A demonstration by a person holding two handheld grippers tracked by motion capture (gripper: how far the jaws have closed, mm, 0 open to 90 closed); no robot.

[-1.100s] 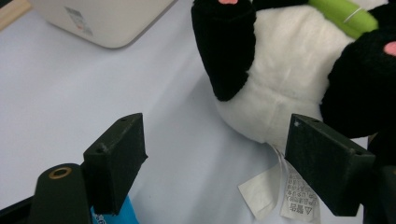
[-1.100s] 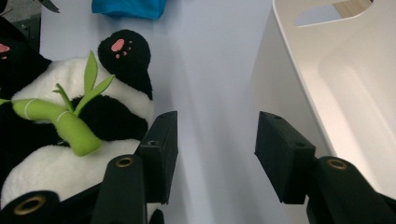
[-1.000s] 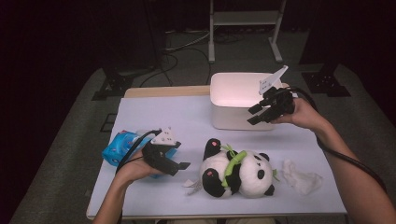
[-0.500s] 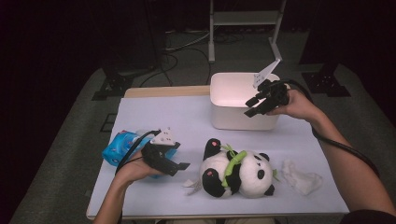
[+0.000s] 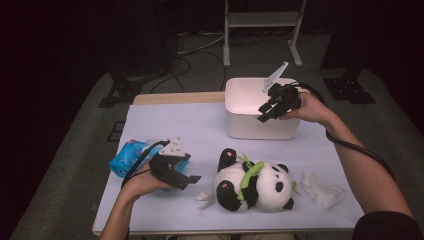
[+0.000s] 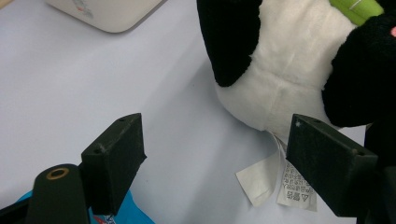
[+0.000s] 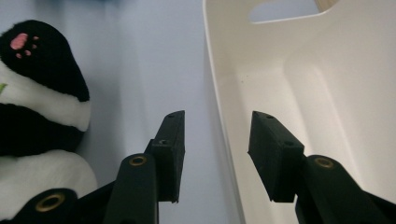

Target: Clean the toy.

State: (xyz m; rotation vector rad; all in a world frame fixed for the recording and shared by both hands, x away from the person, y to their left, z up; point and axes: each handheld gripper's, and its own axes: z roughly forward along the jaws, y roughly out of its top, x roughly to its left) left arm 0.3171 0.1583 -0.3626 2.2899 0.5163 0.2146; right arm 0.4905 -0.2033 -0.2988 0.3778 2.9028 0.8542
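In the high view we see the right tongs [image 5: 261, 113] in the upper right of the frame, held above the near wall of the white bin [image 5: 240, 127]. The right hand [image 5: 306, 106] grips the tool from behind, and the forearm runs down to the lower right corner with the cable hanging beside it. The tool points toward the lower left of the frame and tilts down. In the right gripper view its two black jaws stand on both sides of the bin wall [image 7: 224, 140], one jaw over the desk [image 7: 140, 70] and one inside the bin. They have just been closing, but a gap is visible between each pad and the wall, so they do not hold it.

The left tongs [image 5: 192, 181] are in the lower left of the high view, lying low over the desk [image 5: 165, 125] and pointing to the right of the frame. The left hand [image 5: 142, 182] holds them from below, the forearm rising from the bottom edge. In the left gripper view the jaws stand wide apart with only the desk between them; they hold nothing. The plush panda [image 5: 252, 186] lies on the desk in the lower middle, just beside these tongs, and its white label [image 6: 280, 179] is near the right jaw. A blue packet [image 5: 127, 157] lies behind the left hand, and a white cloth [image 5: 322, 190] lies to the right of the panda.
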